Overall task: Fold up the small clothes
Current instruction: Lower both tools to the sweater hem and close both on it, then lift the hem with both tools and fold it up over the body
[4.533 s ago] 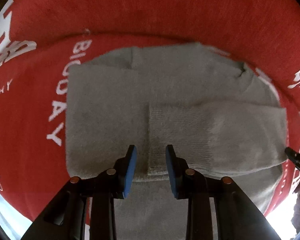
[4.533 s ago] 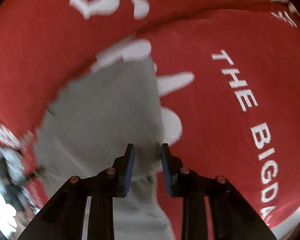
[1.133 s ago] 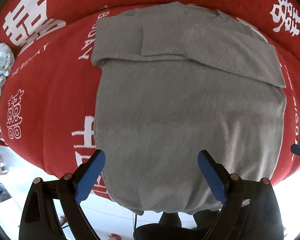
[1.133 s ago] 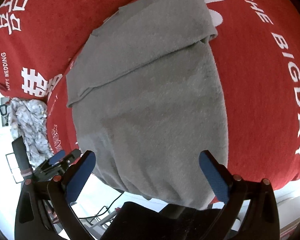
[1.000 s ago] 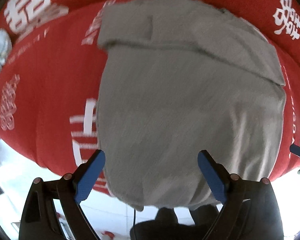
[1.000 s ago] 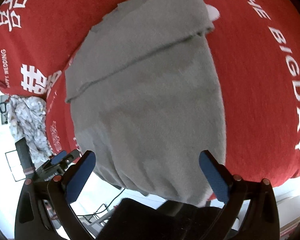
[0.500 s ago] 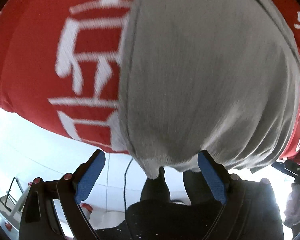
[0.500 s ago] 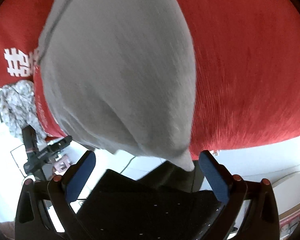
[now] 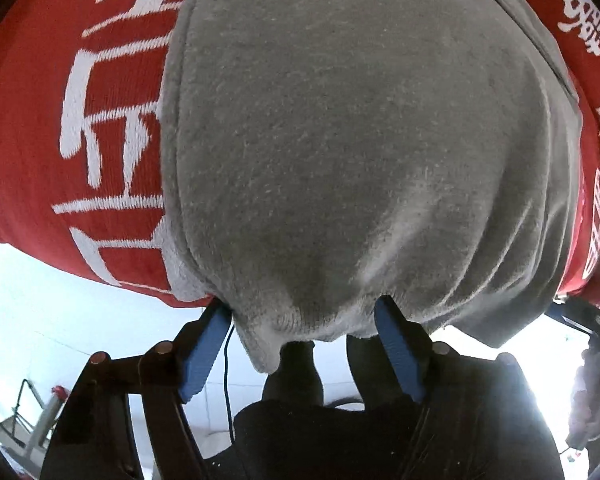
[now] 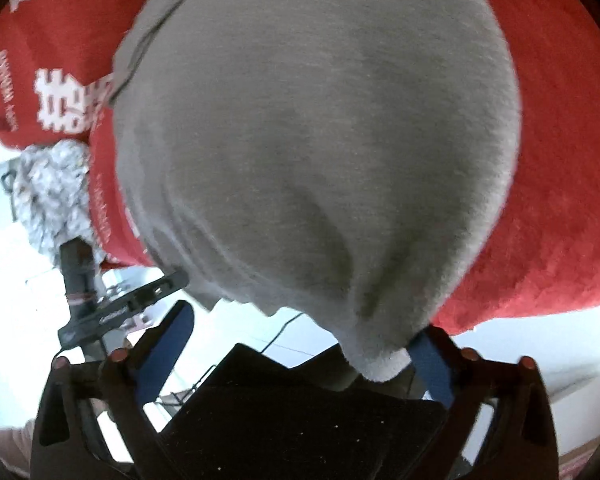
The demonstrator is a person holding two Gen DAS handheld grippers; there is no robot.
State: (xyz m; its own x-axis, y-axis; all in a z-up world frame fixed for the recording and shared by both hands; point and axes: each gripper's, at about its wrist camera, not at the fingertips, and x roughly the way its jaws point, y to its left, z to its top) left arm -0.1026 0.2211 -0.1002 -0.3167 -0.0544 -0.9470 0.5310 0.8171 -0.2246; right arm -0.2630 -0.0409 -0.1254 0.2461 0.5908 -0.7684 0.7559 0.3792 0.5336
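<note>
A grey knit garment [image 9: 360,140] lies on the red cloth and hangs over its near edge; it fills the right wrist view too [image 10: 320,140]. My left gripper [image 9: 304,324] is open, its blue fingers [image 9: 204,352] straddling the hanging hem near its left corner. My right gripper [image 10: 304,344] is open, with the hem's right corner [image 10: 380,360] hanging against its right finger [image 10: 432,364]. Neither gripper has closed on the cloth.
A red cloth with white lettering [image 9: 100,120] covers the surface. A pale patterned garment [image 10: 52,196] lies at the left edge in the right wrist view. A dark seat or bag [image 9: 300,432] and bright floor are below.
Both grippers have dropped from above the garment to its hanging hem at the near edge. The left jaws have narrowed around the hem; the right jaws stay wide.
</note>
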